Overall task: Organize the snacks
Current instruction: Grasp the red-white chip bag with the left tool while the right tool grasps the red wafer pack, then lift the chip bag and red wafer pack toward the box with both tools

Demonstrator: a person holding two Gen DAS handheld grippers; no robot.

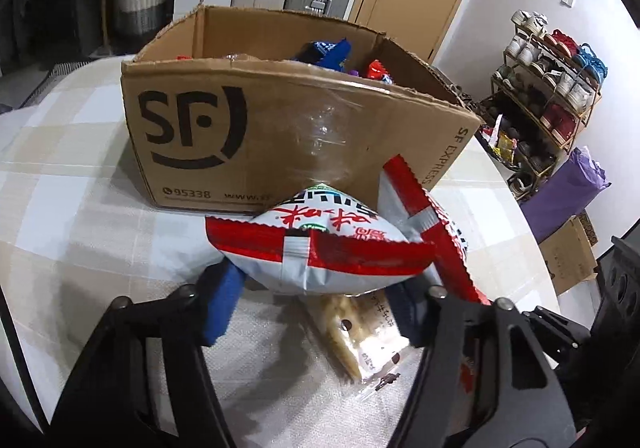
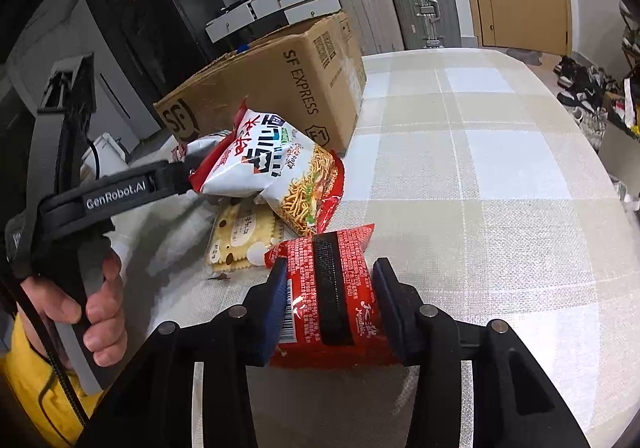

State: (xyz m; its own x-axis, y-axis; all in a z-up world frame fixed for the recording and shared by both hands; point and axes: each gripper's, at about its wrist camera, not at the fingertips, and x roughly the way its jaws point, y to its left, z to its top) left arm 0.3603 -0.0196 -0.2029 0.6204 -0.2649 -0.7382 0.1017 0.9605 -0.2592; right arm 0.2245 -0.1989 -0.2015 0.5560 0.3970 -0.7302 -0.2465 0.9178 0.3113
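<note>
The right gripper [image 2: 330, 302] is clamped on a red pack [image 2: 328, 288], its blue pads [image 2: 276, 300] pressing both sides; the pack sits right between them, low over the bench [image 2: 500, 175]. The left gripper [image 1: 316, 288] has a white bag [image 1: 320, 248] between its pads, and they seem to squeeze it, but I cannot be sure.

The bag is puffy and slick — it could pop out sideways if the hold is only on the corner. A second white bag [image 1: 420, 207] leans on it just to the right, so it may get dragged along; the cracker pack [image 1: 360, 332] lies under the gripper and could slide too. The box [image 1: 280, 119] stands just ahead — a low lift could bump its wall; a hard squeeze could crush the red pack.
</note>
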